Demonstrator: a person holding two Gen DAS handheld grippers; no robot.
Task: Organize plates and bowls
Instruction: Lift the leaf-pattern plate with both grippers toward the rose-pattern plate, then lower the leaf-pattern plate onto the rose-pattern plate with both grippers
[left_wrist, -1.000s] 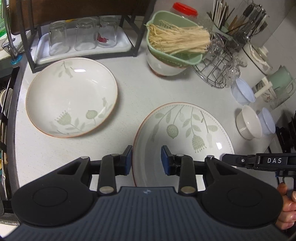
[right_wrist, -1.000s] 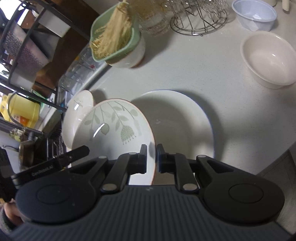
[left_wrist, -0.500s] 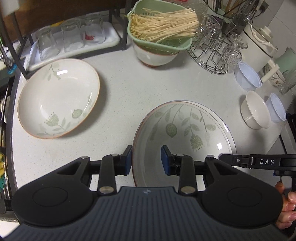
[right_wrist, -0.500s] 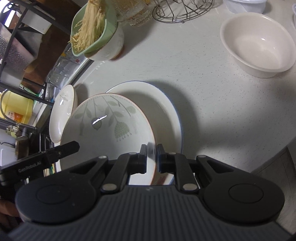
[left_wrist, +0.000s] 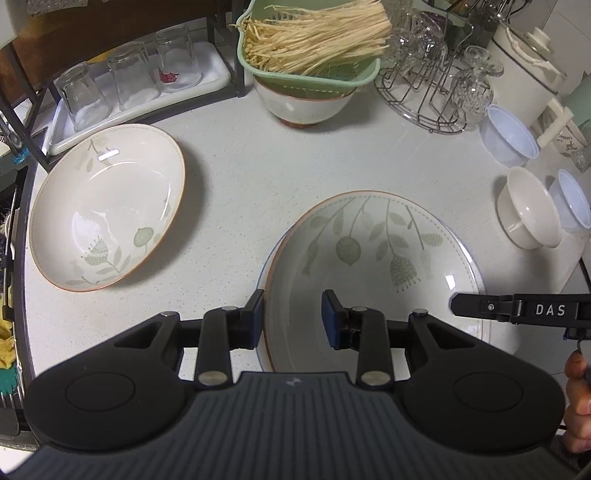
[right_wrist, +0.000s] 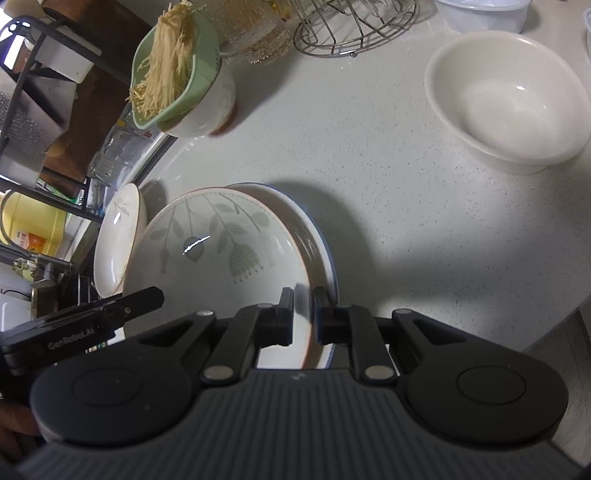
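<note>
Ceramic plate with a leaf pattern, pinched at its near rim by the right gripper, jaws narrowed hard onto the edge. Hangs tilted, far edge lower, directly over a plain plate with a blue rim lying flat on the pale countertop; overlap almost complete, with only a crescent of the lower plate showing on the right-hand side in the right wrist view. Whether the two plates already touch at the far edge cannot be told. Left gripper partly open, its two pads astride the same plate's near-left rim, one outside the edge and one over the well, neither visibly pressing. Judged step: lowering the patterned plate into the blue-rimmed one to form a stack. Relation that governs the coming move: lower plate straight beneath and slightly to the right of the held one, so a short descent with a small levelling of the tilt appears enough, followed by release at the right. Matching deep dish with leaf pattern well apart on the left side of the counter, nearer the left hand and a likely next piece. Small white bowl apart on the right, beside two clear plastic cups. Risk, as a judgement: rim slipping from a single-edge pinch, or plates clacking if dropped unlevelled.
</note>
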